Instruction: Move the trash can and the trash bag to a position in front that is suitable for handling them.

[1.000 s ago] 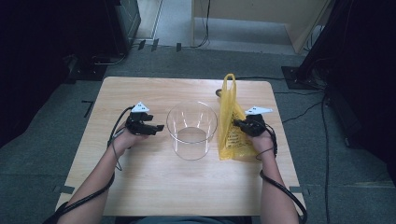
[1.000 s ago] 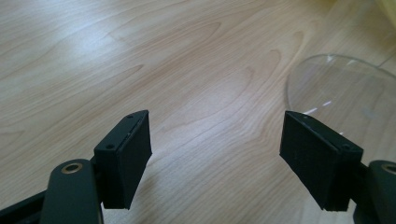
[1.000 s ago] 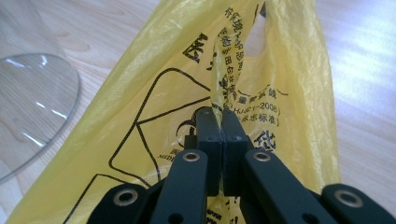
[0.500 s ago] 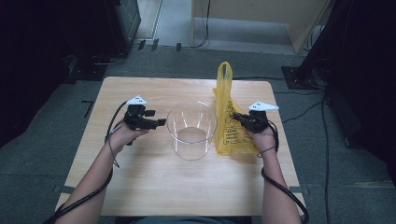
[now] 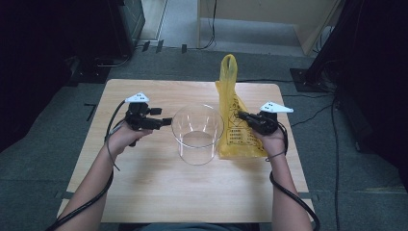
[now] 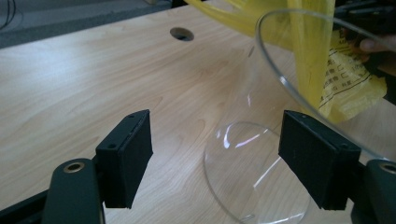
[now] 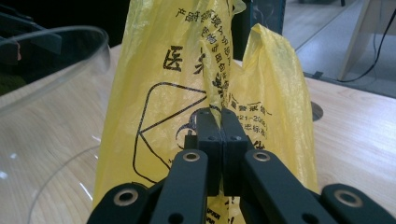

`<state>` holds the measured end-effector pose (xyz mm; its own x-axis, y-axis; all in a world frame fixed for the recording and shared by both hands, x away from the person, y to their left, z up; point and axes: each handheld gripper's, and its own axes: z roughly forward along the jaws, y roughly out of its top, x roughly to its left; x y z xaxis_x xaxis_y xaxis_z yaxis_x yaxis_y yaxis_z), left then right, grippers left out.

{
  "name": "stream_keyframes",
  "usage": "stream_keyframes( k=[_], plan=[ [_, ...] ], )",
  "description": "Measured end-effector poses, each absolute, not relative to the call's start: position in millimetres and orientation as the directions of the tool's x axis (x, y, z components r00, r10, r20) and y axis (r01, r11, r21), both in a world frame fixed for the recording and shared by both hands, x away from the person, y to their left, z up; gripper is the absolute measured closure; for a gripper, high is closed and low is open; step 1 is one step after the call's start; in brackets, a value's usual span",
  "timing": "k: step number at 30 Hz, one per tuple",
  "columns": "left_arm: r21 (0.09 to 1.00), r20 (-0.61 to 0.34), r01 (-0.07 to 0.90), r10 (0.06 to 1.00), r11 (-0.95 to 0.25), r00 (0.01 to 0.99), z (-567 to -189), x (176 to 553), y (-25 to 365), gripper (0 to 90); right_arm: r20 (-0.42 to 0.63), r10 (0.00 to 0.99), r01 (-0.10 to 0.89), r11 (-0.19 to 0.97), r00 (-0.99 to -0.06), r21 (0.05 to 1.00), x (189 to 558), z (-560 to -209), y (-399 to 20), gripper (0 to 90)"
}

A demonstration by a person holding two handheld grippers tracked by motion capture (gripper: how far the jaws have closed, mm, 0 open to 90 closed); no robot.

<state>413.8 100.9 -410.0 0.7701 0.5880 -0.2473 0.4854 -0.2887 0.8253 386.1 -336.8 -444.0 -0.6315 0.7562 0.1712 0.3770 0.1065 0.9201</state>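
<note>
A clear round container (image 5: 197, 132) stands upright at the middle of the wooden table (image 5: 144, 183). To its right hangs a yellow plastic bag (image 5: 235, 127) with black print, its handle loop pointing up. My right gripper (image 5: 239, 115) is shut on a fold of that bag (image 7: 159, 93), and the pinch is plain in the right gripper view (image 7: 222, 116). My left gripper (image 5: 166, 121) is level at the container's left rim. Its jaws are open (image 6: 215, 158), with the glass wall (image 6: 280, 79) close by the right pad (image 6: 317, 158) and nothing pressed.
A round cable hole (image 6: 182, 33) lies in the tabletop beyond the container. Dark equipment and cables stand on the grey floor around the table. Bare wood runs along the near side between the person's forearms.
Both hands have risen. The right gripper has pulled the bag upward so it stands taller. The left gripper has come up level with the container's rim.
</note>
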Motion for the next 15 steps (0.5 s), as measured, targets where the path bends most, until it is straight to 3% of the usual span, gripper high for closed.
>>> stream_keyframes(
  k=[15],
  plan=[
    [0.863, -0.235, 0.438, 0.567, -0.251, 0.789, -381, 404, 97, 25.2, 0.209, 0.695, 0.314, 0.025, -0.688, 0.949, 382, -425, -323, 90.0]
  ],
)
